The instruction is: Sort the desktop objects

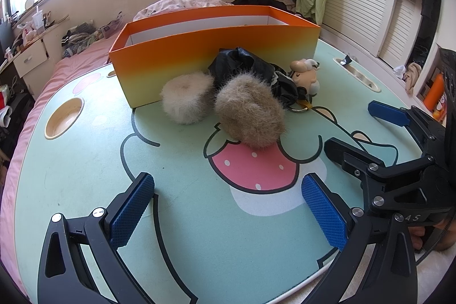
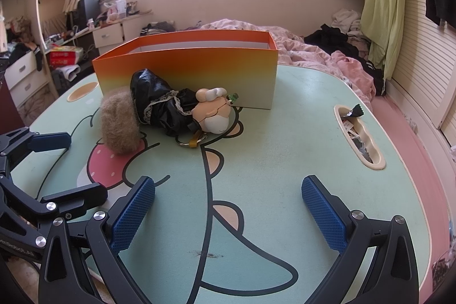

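Observation:
An orange open-top box (image 1: 216, 59) (image 2: 199, 70) stands at the far side of the cartoon-print table (image 1: 85, 175). In front of it lie a cream fluffy ball (image 1: 186, 97), a tan fluffy ball (image 1: 250, 113) (image 2: 119, 121), a black lace-trimmed cloth item (image 1: 250, 67) (image 2: 159, 101) and a small doll keychain (image 1: 305, 73) (image 2: 213, 110) with a metal ring. My left gripper (image 1: 228, 210) (image 2: 65, 168) hovers open short of the fluffy balls, holding nothing. To its right, my right gripper (image 2: 228, 212) (image 1: 367, 133) is also open with nothing between its fingers, near the doll's side of the table.
A round cup recess (image 1: 64, 118) sits at the table's left, and a long slot (image 2: 359, 133) holding wrappers sits at its right. A bed with pink bedding (image 2: 327, 56) and clothes lies beyond the table. Drawers and cluttered shelves (image 2: 25, 76) stand to the left.

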A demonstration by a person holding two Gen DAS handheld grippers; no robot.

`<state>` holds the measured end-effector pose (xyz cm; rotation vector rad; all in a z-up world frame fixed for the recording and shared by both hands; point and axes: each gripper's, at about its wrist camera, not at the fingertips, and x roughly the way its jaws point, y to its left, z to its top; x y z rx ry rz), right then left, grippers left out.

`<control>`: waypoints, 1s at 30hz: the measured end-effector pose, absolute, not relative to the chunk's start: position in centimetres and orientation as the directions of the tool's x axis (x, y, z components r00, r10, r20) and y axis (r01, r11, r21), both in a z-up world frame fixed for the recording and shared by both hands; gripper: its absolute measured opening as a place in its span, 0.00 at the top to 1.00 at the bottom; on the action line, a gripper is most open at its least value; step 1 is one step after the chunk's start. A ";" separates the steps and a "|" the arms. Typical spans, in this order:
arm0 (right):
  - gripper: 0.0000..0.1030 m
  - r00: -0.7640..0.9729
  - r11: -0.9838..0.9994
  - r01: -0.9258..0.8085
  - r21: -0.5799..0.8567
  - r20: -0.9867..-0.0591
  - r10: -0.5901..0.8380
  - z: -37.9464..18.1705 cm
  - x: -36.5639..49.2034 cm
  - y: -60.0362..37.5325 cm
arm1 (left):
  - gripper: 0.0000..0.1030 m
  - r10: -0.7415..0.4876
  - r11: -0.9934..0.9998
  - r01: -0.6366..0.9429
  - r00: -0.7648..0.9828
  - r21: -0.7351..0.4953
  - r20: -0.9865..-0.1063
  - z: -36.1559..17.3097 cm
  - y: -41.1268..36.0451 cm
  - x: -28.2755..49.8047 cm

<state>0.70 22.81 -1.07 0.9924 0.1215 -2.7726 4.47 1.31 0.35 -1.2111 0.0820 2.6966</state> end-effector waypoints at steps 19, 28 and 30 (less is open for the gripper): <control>0.00 -0.758 -0.977 0.215 -0.007 -0.632 -0.162 -0.6 0.8 22.6 | 0.47 0.277 -0.958 -0.239 -0.645 -0.157 -0.712 3.2 2.0 1.2; 0.04 -0.725 -0.959 0.275 0.076 -0.639 -0.258 1.3 0.6 23.9 | 0.59 0.244 -0.966 -0.231 -0.662 -0.117 -0.708 2.3 1.5 1.6; 0.06 -0.749 -0.962 0.255 0.101 -0.608 -0.263 3.2 0.0 25.1 | 0.59 0.261 -0.962 -0.245 -0.676 -0.123 -0.689 3.1 0.6 3.1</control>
